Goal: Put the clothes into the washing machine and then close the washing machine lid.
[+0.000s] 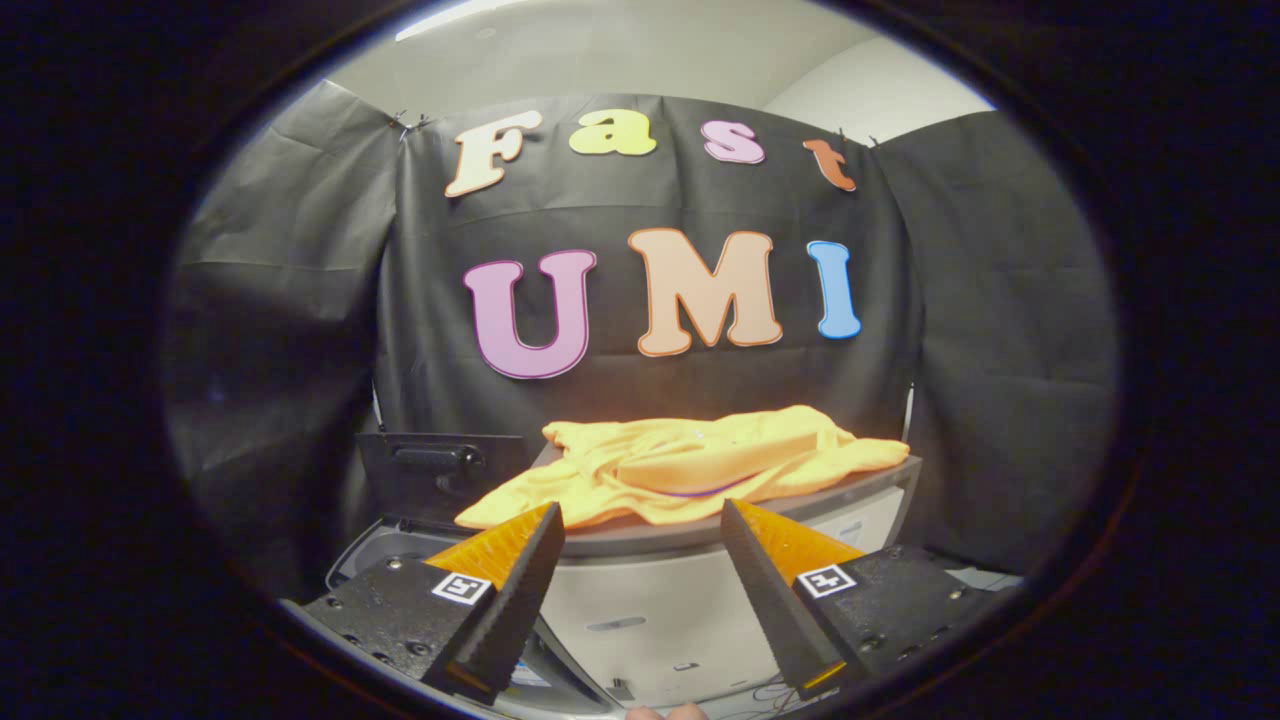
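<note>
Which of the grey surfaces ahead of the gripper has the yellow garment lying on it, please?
The raised grey top just beyond the open gripper carries the yellow garment; the upright dark lid beside it is bare.

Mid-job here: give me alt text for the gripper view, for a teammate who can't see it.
The gripper hangs open, its fingers apart and holding nothing, just short of a crumpled yellow garment draped on a raised grey surface ahead. Beyond the left finger stands a dark raised panel with a handle.
</note>
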Motion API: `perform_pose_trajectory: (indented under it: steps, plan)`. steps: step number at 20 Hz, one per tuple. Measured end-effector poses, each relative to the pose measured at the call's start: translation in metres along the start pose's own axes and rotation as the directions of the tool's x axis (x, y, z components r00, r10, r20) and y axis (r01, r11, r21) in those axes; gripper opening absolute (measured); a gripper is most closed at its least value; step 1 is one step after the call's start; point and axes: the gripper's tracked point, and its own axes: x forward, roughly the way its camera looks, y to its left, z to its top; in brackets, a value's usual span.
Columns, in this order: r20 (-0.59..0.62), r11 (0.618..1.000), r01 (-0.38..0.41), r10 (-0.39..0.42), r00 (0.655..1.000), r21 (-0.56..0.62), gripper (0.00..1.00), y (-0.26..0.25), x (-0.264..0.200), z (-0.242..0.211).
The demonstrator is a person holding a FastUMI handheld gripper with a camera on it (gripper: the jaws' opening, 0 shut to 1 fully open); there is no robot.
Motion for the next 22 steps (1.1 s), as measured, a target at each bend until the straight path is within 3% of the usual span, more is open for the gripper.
perform_pose_trajectory:
  steps: [7, 11, 17, 22]
  plan:
    - [-0.056, 1.000, 0.011, -0.012, 0.998, -0.026, 0.96, -0.016, 0.069, 0.019]
    - [-0.152, 0.999, 0.017, -0.023, 0.988, -0.042, 0.96, -0.028, 0.106, 0.011]
    - [-0.367, 1.000, 0.001, -0.007, 0.930, -0.017, 0.96, -0.038, 0.150, -0.016]
    - [-0.447, 0.996, 0.029, -0.062, 0.892, -0.081, 0.96, -0.052, 0.166, -0.040]
